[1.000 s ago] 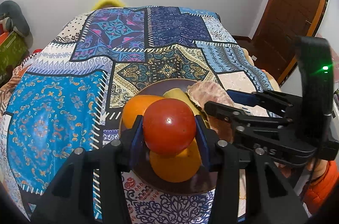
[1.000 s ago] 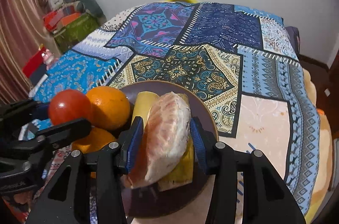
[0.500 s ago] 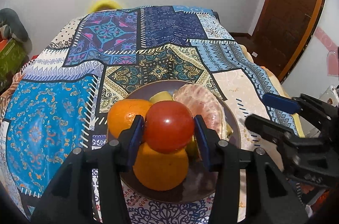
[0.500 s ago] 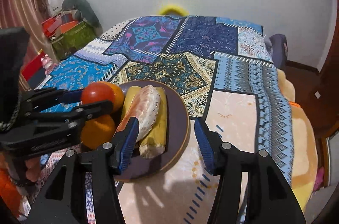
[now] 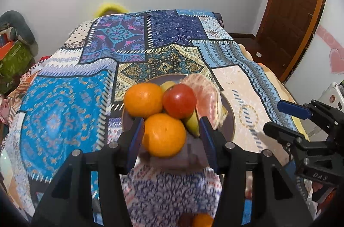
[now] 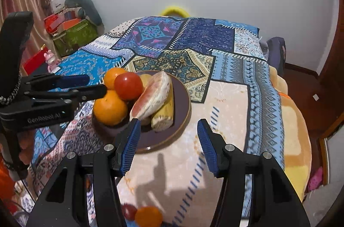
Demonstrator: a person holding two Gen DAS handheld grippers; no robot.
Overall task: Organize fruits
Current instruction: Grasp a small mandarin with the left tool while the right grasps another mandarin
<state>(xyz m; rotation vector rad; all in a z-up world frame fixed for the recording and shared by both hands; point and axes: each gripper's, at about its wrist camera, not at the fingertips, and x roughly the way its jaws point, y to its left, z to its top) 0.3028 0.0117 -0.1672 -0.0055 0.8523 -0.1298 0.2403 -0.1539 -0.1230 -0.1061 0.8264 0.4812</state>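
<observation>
A dark round plate (image 6: 181,111) sits on the patterned bedspread and holds two oranges (image 6: 110,107), a red tomato (image 6: 128,85) resting on top of them, a peeled pomelo segment (image 6: 153,95) and a banana (image 6: 164,114). The same pile shows in the left wrist view: tomato (image 5: 179,100), near orange (image 5: 163,134), far orange (image 5: 143,99), pomelo (image 5: 204,95). My left gripper (image 5: 171,138) is open just behind the pile, apart from the tomato. My right gripper (image 6: 168,143) is open and empty, drawn back over the plate's near edge.
A small orange (image 6: 148,216) and a red fruit (image 6: 128,211) lie at the bed's near edge below the right gripper. Boxes and bags (image 6: 73,33) stand at the far left. A wooden door (image 5: 294,7) is on the right.
My left gripper opened and let go of the tomato, which now rests on the oranges, and pulled back. My right gripper released the pomelo segment on the plate and drew back.
</observation>
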